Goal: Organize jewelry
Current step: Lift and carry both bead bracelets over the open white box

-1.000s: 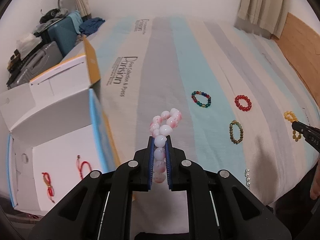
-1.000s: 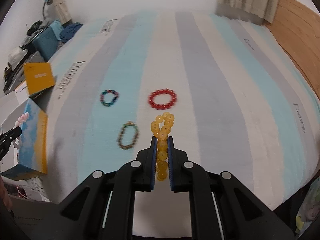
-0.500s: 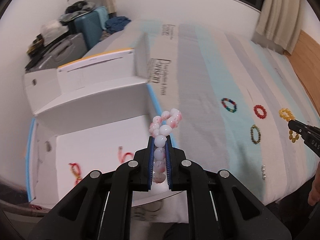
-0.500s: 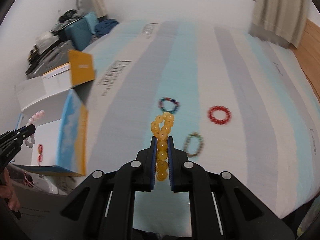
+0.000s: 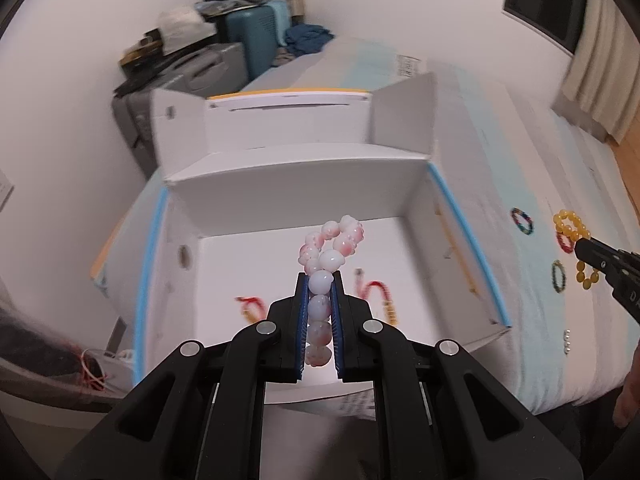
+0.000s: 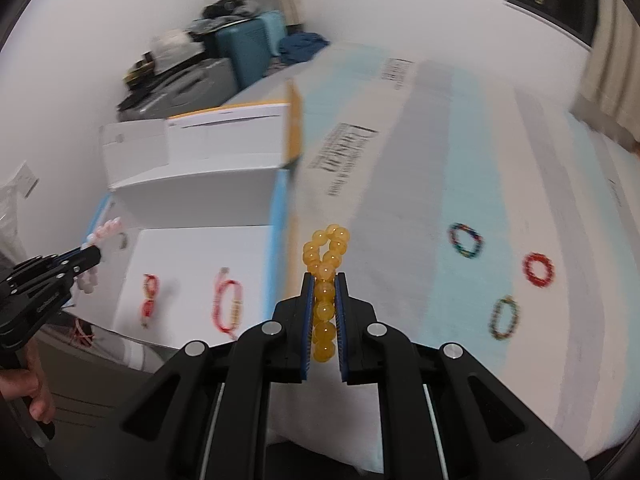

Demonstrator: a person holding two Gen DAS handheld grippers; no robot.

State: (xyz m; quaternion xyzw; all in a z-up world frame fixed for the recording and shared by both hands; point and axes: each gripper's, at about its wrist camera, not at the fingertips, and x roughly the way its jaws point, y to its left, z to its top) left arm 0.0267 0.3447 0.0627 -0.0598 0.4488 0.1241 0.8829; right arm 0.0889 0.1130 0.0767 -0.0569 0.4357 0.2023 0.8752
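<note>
1. I am pinching a pink-and-white bead bracelet (image 5: 320, 276) in my left gripper (image 5: 319, 280), jaws pressed on the beads, over the open white box (image 5: 416, 184).
2. I am pinching a yellow bead bracelet (image 6: 325, 280) in my right gripper (image 6: 324, 280) the same way, at the box's blue edge, above the striped bed (image 6: 400, 240).
3. Done: two red cord bracelets (image 6: 228, 306) are lying in the box.
4. Left: both held pieces, plus the multicolour (image 6: 466, 240), red (image 6: 539, 270) and green (image 6: 504, 317) bracelets on the bed.
5. Versus a second ago: both grippers have been swinging from the bed toward the box; the grips are unchanged.
</note>
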